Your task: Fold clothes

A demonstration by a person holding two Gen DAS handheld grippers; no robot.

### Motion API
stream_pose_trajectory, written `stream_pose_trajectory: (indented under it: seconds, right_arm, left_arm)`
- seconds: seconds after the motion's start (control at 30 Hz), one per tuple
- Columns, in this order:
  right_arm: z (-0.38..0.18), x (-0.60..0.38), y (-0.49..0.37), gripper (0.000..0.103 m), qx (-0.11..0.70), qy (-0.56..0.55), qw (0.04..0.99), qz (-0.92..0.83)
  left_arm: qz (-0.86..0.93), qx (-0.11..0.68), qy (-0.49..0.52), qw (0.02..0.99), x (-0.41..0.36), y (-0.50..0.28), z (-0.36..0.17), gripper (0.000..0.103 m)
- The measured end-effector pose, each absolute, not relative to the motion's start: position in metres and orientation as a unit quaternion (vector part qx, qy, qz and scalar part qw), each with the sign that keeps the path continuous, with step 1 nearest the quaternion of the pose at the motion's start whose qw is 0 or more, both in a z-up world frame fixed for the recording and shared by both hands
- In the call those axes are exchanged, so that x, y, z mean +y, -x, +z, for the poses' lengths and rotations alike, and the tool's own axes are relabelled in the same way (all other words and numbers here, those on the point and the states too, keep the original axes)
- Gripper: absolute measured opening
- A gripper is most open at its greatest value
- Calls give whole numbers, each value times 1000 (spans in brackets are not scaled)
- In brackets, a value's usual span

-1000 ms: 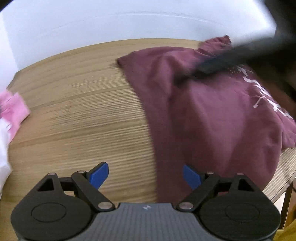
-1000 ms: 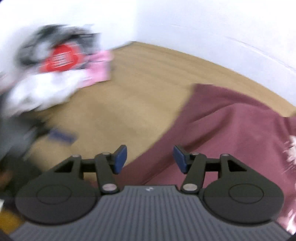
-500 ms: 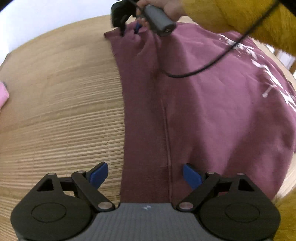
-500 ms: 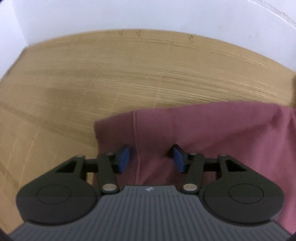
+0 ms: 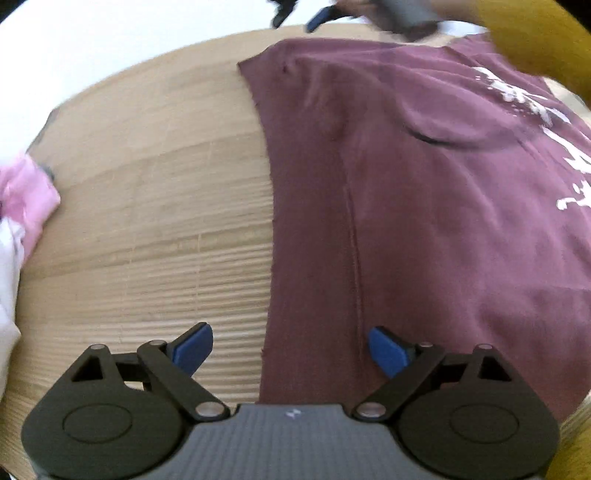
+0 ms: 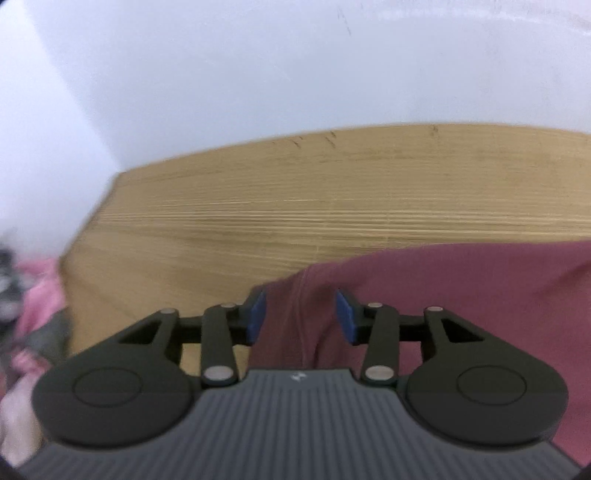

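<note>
A maroon T-shirt [image 5: 424,221] with white print lies flat on the wooden table [image 5: 147,221]. My left gripper [image 5: 290,349] is open low over the shirt's near left edge. That edge runs between its blue pads [image 5: 194,347]. My right gripper [image 6: 301,315] is open at the shirt's far corner [image 6: 443,295], with the cloth's hem showing between and below its fingers. In the left wrist view the right gripper [image 5: 295,14] appears blurred at the top, held by a hand with a yellow sleeve [image 5: 535,40].
A pink garment [image 5: 26,199] and a white cloth [image 5: 7,280] lie at the table's left end. The pink pile [image 6: 37,295] also shows in the right wrist view. A white wall [image 6: 295,74] stands behind the table's far edge. Bare wood lies left of the shirt.
The right gripper tilted up from the shirt's far corner, so more wall shows, and its jaws narrowed a little. The left view drew back, bringing the pink garment into sight.
</note>
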State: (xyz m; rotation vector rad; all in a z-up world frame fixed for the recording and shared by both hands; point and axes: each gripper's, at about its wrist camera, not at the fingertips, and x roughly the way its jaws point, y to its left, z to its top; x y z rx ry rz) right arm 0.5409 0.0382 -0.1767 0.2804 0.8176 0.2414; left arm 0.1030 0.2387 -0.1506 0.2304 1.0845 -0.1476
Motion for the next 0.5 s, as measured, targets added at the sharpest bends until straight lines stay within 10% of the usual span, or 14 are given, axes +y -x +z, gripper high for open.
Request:
stream_pose_trajectory:
  seconds: [0.23,0.5]
  right_arm:
    - [-131,-49,-353,70,353,-89,931,39]
    - [-132,-125,-118,72,362,-96,911,-175]
  left_arm:
    - [-141,465,-139,863,215,-88,-127,94]
    - [-257,439,-169,844,160,-63,-129,94]
